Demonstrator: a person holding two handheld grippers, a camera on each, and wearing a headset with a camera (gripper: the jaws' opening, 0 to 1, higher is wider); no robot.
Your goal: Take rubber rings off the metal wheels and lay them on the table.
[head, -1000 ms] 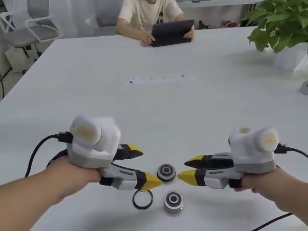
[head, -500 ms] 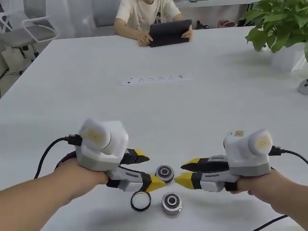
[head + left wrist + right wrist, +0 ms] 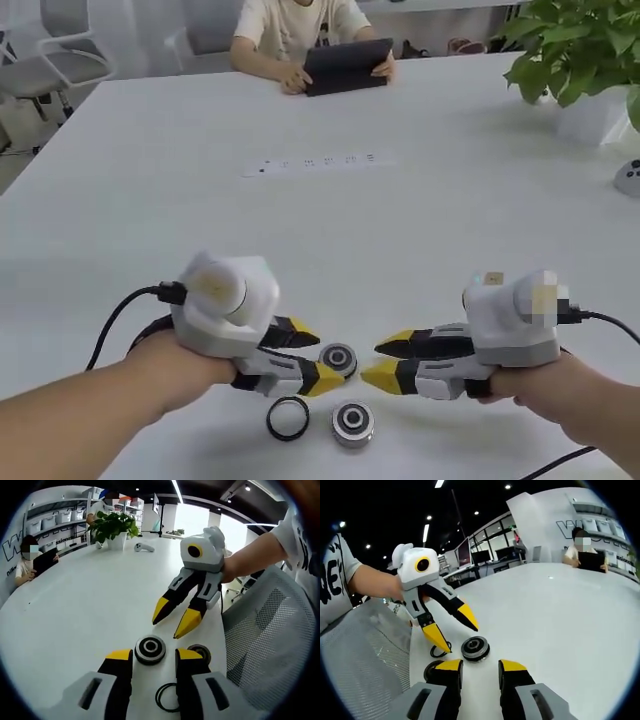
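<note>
action low on the white table (image 3: 420,230), and we're right over the work. the left gripper (image 3: 320,357) points in from 9 o'clock with its jaws spread wide. the first wheel (image 3: 339,357) sits on the table right between its yellow tips, and we can't tell whether either tip touches it. that wheel shows a dark outer band. the right gripper (image 3: 378,362) points in from 3 o'clock, jaws parted at a narrower gap with nothing in them. its tips are just beside the first wheel but apart from it. at 6 o'clock from that wheel the second wheel (image 3: 352,422) lies flat, its rim looking like bare metal. at 7 o'clock, just beside the second wheel, a black rubber ring (image 3: 288,418) lies loose and flat on the table. far off at 12 o'clock a person (image 3: 295,30) sits with a tablet (image 3: 345,65), and a plant (image 3: 575,50) stands at 2 o'clock.
</note>
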